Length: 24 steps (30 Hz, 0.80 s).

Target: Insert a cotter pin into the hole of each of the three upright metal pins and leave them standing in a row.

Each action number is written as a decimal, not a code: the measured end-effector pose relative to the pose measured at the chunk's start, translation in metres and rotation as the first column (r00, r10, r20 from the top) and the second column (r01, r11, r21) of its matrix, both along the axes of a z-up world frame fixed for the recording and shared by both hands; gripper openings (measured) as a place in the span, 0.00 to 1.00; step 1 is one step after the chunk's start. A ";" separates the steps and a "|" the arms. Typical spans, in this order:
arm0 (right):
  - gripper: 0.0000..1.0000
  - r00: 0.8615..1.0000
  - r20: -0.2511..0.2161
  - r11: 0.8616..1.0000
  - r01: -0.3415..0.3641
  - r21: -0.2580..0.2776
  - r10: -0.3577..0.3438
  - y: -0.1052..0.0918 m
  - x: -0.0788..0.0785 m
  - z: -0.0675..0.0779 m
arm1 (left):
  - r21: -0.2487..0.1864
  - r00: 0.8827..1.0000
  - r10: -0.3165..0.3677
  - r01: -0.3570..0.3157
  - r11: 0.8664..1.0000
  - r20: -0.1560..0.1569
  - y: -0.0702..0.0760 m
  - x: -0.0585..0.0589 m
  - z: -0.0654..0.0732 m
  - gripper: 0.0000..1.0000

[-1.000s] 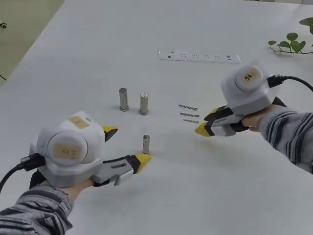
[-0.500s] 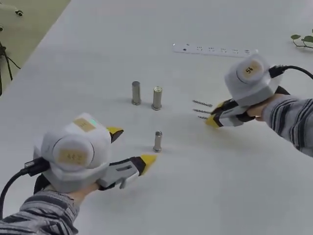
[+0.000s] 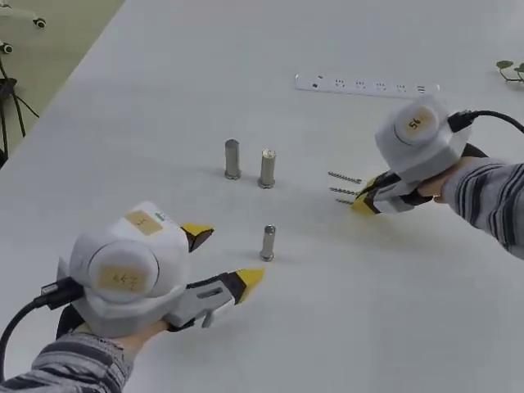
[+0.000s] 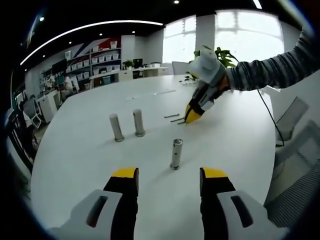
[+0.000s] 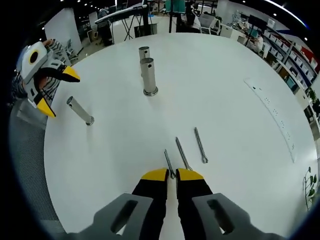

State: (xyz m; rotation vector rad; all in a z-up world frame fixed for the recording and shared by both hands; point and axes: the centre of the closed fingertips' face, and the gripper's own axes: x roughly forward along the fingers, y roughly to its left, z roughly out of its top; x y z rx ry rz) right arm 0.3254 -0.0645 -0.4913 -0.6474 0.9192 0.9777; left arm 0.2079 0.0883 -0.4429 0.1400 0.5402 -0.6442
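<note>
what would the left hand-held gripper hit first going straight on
Likely the short upright silver metal pin, standing straight ahead of the left hand-held gripper, in line with its open jaws.

Three metal pins upright on table (image 3: 164, 106). Left back pin (image 3: 232, 158) and right back pin (image 3: 267, 169) side by side, near, not touching. Front pin (image 3: 268, 243) alone, nearer person, in line before right back pin. Three cotter pins (image 3: 343, 190) flat on table, right of back pair, roughly parallel, close together. Right hand-held gripper (image 3: 360, 202) tips at cotter pins' right ends. Left hand-held gripper (image 3: 229, 254) front-left of front pin, apart. Power strip (image 3: 367, 85) far back, well behind cotter pins.
</note>
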 end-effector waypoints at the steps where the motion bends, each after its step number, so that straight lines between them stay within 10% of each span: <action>1: 0.00 1.000 0.004 1.000 -0.016 -0.003 0.016 0.000 0.000 0.000 | 0.003 1.000 -0.004 0.004 1.000 0.003 -0.001 -0.001 -0.001 0.46; 24: 0.00 0.985 0.109 0.991 -0.134 0.016 0.131 0.012 -0.012 0.025 | 0.023 0.997 -0.070 0.069 0.997 0.023 -0.007 -0.004 0.011 0.39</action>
